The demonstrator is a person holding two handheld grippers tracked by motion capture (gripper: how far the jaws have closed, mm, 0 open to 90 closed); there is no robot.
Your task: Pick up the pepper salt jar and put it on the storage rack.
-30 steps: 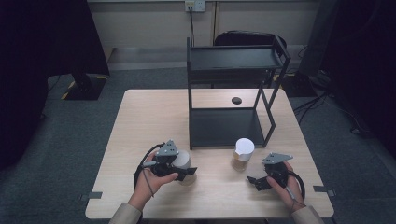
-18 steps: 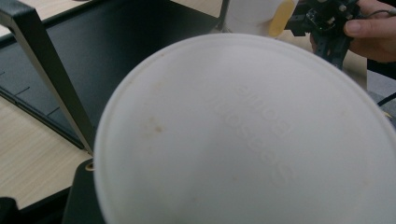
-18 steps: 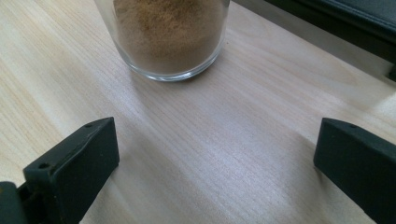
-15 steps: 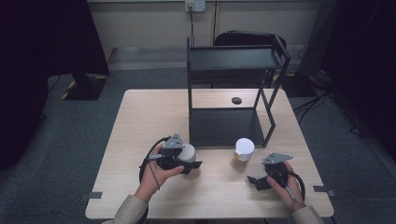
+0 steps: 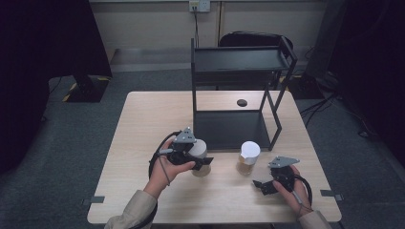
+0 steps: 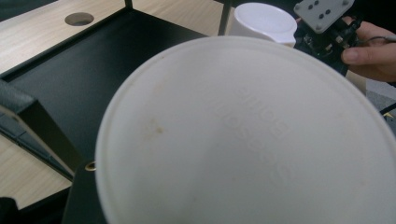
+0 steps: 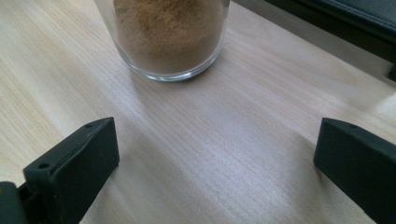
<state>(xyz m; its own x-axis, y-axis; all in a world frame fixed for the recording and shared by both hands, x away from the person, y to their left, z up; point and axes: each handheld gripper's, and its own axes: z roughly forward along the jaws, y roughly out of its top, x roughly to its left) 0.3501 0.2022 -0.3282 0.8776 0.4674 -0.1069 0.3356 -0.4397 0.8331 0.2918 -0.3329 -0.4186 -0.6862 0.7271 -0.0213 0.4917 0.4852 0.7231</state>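
A jar with a white lid (image 5: 198, 148) is carried in my left gripper (image 5: 197, 161), just in front of the black rack's lower shelf (image 5: 229, 130). Its lid (image 6: 243, 135) hides the jaws in the left gripper view. A second jar (image 5: 249, 158), glass with brown powder (image 7: 168, 32) and a white lid (image 6: 264, 20), stands on the table right of the first. My right gripper (image 5: 263, 185) rests low on the table near the front right, open (image 7: 210, 163), with the powder jar a little ahead of its jaws and apart from them.
The black two-level rack (image 5: 239, 59) stands at the back middle of the wooden table (image 5: 143, 124). A small dark round hole (image 5: 242, 102) lies behind it. A chair is behind the table. Bare wood lies at the left.
My left gripper has carried its jar to the right and forward, closer to the rack's lower shelf. The right gripper and the powder jar have stayed in place.
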